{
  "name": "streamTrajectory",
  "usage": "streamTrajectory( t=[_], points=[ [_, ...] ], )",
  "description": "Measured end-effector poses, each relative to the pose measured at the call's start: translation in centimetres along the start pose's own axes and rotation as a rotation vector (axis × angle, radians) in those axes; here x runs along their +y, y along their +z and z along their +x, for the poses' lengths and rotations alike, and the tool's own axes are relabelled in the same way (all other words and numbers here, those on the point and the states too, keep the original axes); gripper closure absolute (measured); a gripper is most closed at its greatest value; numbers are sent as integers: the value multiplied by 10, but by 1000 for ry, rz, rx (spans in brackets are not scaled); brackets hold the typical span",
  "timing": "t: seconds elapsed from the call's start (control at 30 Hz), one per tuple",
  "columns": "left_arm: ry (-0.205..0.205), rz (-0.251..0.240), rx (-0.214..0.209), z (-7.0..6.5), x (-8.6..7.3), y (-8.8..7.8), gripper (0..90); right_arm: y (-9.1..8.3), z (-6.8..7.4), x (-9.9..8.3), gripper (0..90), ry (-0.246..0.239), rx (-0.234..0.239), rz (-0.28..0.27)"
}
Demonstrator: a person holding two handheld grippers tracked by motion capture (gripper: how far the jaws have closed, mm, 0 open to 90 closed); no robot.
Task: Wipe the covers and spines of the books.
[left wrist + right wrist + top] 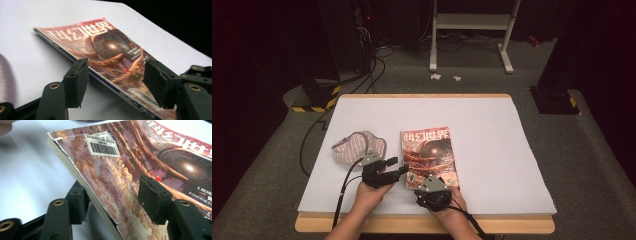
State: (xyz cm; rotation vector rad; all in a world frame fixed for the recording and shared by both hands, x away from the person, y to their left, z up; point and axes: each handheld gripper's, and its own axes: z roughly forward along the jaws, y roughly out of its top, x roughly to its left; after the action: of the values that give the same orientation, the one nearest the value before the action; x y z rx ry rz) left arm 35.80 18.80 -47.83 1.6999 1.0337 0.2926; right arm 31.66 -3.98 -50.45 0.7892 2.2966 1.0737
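Observation:
A magazine [428, 152] with a red-brown cover lies on the white sheet [492, 145], near the table's middle front. My left gripper [398, 166] is at its lower left edge. In the left gripper view that gripper [116, 77] is open, with one jaw on the sheet beside the spine and the other over the cover [110, 50]. My right gripper [421, 180] is at the magazine's near edge. In the right gripper view that gripper [112, 200] straddles the raised edge of the magazine [120, 170]: one jaw under it, one above the cover, with a gap left.
A pink-grey patterned pouch [359, 146] lies left of the magazine, close to my left gripper. The table's wooden front edge [422, 224] is just below both hands. Cables [319, 125] and a white stand [472, 30] are on the floor behind the table.

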Motion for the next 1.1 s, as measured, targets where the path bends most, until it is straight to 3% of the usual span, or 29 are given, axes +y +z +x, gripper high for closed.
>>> streamTrajectory(
  t=[0.17,0.37,0.5,0.63,0.73,0.83,0.93,1.1],
  points=[
    [65,9,67,7,3,-7,360,-3,-3,0,487,6,-6,-10],
    [148,74,142,18,3,-11,366,-10,-7,1,584,21,-18,-45],
    [161,94,171,27,2,-16,370,-15,-12,2,644,53,-13,-65],
    [203,83,205,34,2,-24,426,-20,-17,2,706,69,-14,-83],
    [189,87,219,42,2,-28,405,-23,-20,2,749,73,-19,-92],
    [162,78,197,48,2,-35,418,-26,-24,2,791,81,-28,-105],
    [144,62,204,55,4,-42,411,-30,-29,1,816,99,-34,-116],
    [155,33,227,63,4,-50,384,-37,-37,-1,842,129,-47,-136]
  ],
)
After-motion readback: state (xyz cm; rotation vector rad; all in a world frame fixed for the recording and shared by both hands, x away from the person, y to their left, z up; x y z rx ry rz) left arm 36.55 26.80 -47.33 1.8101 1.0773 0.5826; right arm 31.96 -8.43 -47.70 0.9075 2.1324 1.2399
